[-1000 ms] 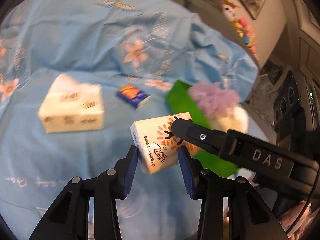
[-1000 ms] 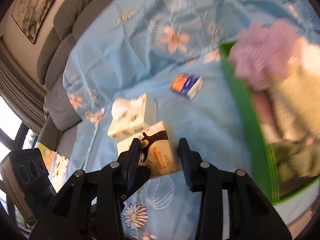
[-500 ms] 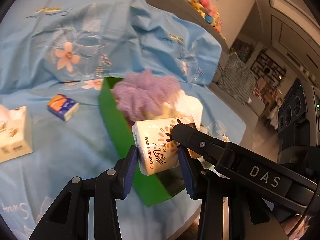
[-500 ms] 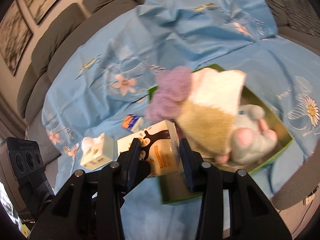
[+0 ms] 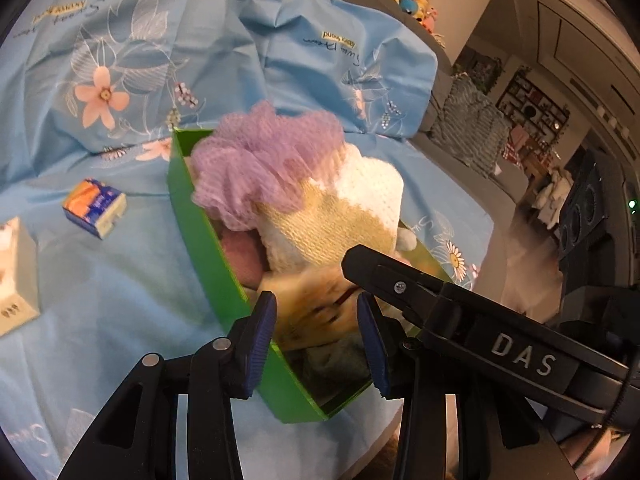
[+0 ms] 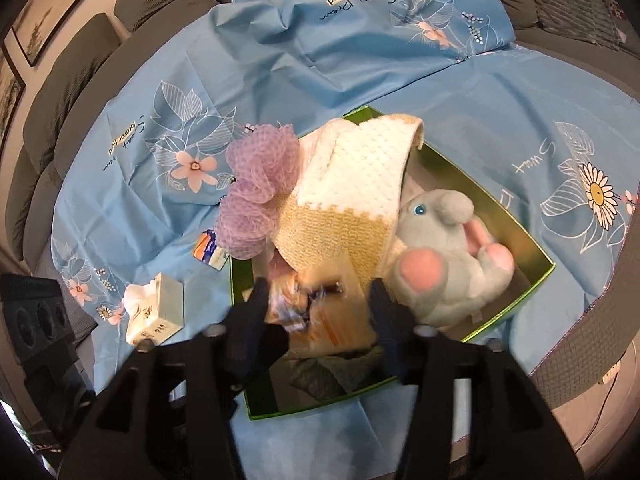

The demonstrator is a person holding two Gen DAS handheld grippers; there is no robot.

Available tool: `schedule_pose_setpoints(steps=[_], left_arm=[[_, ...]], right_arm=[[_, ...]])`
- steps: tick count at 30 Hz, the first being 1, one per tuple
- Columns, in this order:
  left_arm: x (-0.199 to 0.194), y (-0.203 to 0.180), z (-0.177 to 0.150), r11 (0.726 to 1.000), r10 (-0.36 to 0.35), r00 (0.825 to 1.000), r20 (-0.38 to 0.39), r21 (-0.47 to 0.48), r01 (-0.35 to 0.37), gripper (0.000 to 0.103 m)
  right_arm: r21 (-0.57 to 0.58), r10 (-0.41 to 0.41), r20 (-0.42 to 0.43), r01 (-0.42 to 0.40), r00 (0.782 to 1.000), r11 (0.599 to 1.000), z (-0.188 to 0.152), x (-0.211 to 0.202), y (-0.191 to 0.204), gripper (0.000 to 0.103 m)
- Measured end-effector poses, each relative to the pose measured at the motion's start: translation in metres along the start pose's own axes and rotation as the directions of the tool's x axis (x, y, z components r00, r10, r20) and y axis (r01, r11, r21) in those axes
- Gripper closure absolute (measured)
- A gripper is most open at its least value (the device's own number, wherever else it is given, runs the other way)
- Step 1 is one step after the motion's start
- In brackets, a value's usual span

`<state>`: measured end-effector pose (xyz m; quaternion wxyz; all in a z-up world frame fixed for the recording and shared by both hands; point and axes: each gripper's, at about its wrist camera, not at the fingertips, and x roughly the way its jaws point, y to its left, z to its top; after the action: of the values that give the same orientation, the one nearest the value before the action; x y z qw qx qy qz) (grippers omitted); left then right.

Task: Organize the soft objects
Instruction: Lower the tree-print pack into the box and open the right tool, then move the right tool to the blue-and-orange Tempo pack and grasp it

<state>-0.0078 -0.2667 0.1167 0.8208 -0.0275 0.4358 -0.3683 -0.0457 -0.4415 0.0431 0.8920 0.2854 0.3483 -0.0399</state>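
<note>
A soft tissue pack, blurred, sits between the blue pads of my left gripper, which stays shut on it just over the near end of the green box. My right gripper straddles the same pack from the other side. Its jaws are opening and the pads stand off the pack. One right finger crosses the left wrist view. The box holds a purple mesh pouf, a yellow and white knitted cloth and a grey elephant plush.
A small blue and orange tissue packet and a white tissue box lie on the blue flowered sheet left of the green box. A black speaker stands at the sheet's left edge. Grey sofa cushions lie behind.
Both grippers carried the tissue pack sideways from the open sheet to over the green box. The right gripper's fingers have spread apart and the pack now looks blurred.
</note>
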Motion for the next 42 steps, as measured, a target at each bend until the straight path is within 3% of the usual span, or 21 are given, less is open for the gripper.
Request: schedule_pose_setpoints(steps=[5,8,10,13,16,19,24,27,29,31,37,42], left_arm=[[-0.028,0.023,0.016,0.998,0.064,0.998,0.021,-0.007,-0.064,0.057],[-0.049,0.05,0.03,0.988,0.147,0.988,0.048,-0.047,-0.145,0.046],[-0.061,0.072,0.04,0.978,0.191,0.98,0.058,-0.096,-0.185,0.044],[-0.067,0.102,0.049,0.963,0.221,0.974,0.053,-0.171,-0.21,0.035],[-0.062,0.13,0.059,0.94,0.268,0.963,0.017,-0.223,-0.258,0.035],[-0.048,0.155,0.066,0.931,0.255,0.966,-0.033,-0.26,-0.255,0.035],[-0.02,0.177,0.069,0.917,0.286,0.952,-0.111,-0.257,-0.305,0.035],[-0.012,0.186,0.066,0.912,0.259,0.961,-0.093,-0.305,-0.275,0.035],[-0.003,0.197,0.063,0.891,0.244,0.965,-0.094,-0.371,-0.262,0.035],[0.004,0.206,0.062,0.874,0.227,0.969,-0.093,-0.418,-0.246,0.035],[0.024,0.215,0.059,0.857,0.252,0.961,-0.111,-0.435,-0.275,0.039],[0.032,0.213,0.062,0.835,0.306,0.944,-0.127,-0.44,-0.33,0.045]], right_arm=[[0.012,0.011,0.06,-0.012,0.998,1.0,0.005,-0.014,0.006,0.031],[0.008,0.072,0.062,-0.073,0.995,0.997,0.01,-0.019,0.018,0.03],[0.001,0.122,0.045,-0.122,0.991,0.992,0.014,-0.016,0.031,0.024],[-0.019,0.214,-0.018,-0.214,0.977,0.977,0.025,-0.002,0.061,0.02],[-0.003,0.28,-0.092,-0.281,0.956,0.96,0.042,0.022,0.096,0.02],[0.039,0.312,-0.209,-0.311,0.927,0.95,0.057,0.059,0.13,0.021],[-0.001,0.223,-0.336,-0.237,0.915,0.971,0.072,0.119,0.171,0.02],[-0.019,0.156,-0.419,-0.18,0.894,0.983,0.08,0.162,0.182,0.023],[-0.09,0.065,-0.458,-0.119,0.887,0.989,0.079,0.189,0.19,0.03],[-0.14,0.027,-0.485,-0.108,0.874,0.984,0.076,0.207,0.195,0.038],[-0.223,-0.05,-0.563,-0.094,0.825,0.97,0.065,0.252,0.192,0.041],[-0.305,-0.117,-0.562,-0.074,0.819,0.949,0.062,0.267,0.194,0.042]])
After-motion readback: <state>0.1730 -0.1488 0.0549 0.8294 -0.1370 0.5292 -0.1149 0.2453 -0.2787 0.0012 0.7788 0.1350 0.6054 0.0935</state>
